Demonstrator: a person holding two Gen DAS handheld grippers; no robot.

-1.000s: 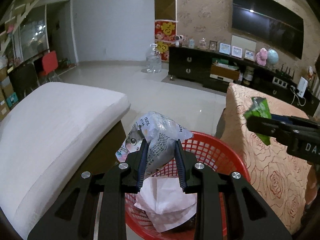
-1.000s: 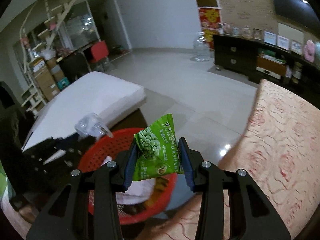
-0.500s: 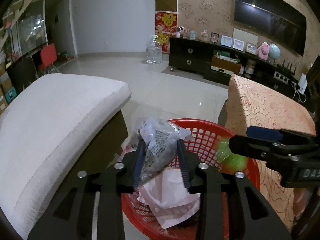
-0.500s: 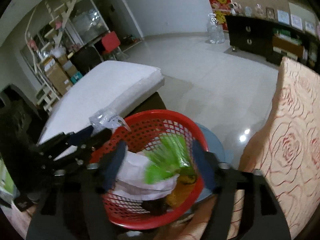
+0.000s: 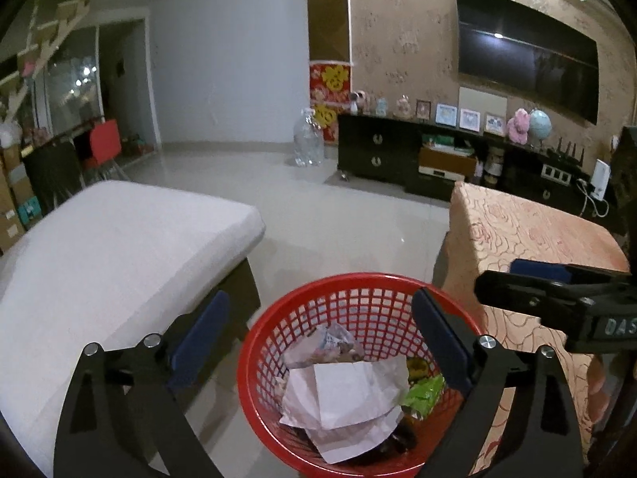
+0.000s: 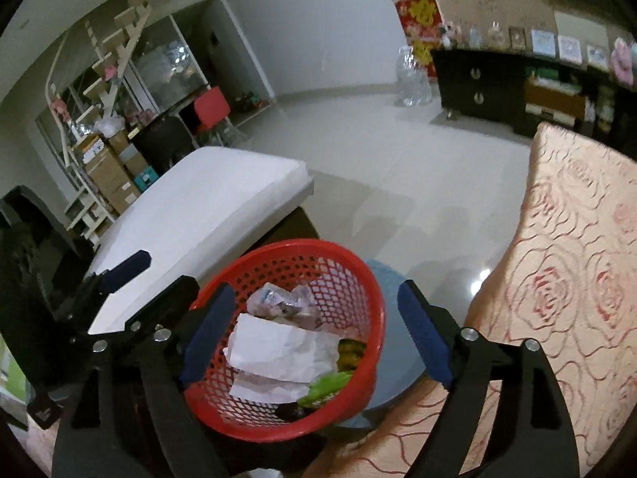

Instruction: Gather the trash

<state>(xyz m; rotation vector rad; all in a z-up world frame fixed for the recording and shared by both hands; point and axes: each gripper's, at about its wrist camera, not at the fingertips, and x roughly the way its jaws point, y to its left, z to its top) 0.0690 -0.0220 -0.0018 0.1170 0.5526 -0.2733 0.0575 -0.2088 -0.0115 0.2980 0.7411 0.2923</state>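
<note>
A red mesh basket (image 5: pixel 358 279) (image 6: pixel 302 245) sits below both grippers. Inside lie a crumpled clear printed plastic bag (image 5: pixel 330 342) (image 6: pixel 278 302), a green snack packet (image 5: pixel 424 392) (image 6: pixel 326 384) and white paper (image 5: pixel 350 394) (image 6: pixel 278 354). My left gripper (image 5: pixel 320 294) hangs over the basket, its jaws opening wide with nothing gripped between them. My right gripper (image 6: pixel 316 288) is above the basket's right side, its jaws also opening and holding nothing. One of its fingers (image 5: pixel 529 290) reaches in from the right in the left wrist view.
A white cushioned bench (image 5: pixel 119 247) (image 6: pixel 207 215) stands left of the basket. A table with a floral cloth (image 5: pixel 537 231) (image 6: pixel 577 259) is on the right. A blue-grey round stool (image 6: pixel 398 358) lies under the basket. Tiled floor, a dark cabinet (image 5: pixel 398 155) and a water bottle (image 5: pixel 306 143) lie beyond.
Both grippers have opened. The plastic bag left my left gripper and the green packet left my right one; both now lie in the basket.
</note>
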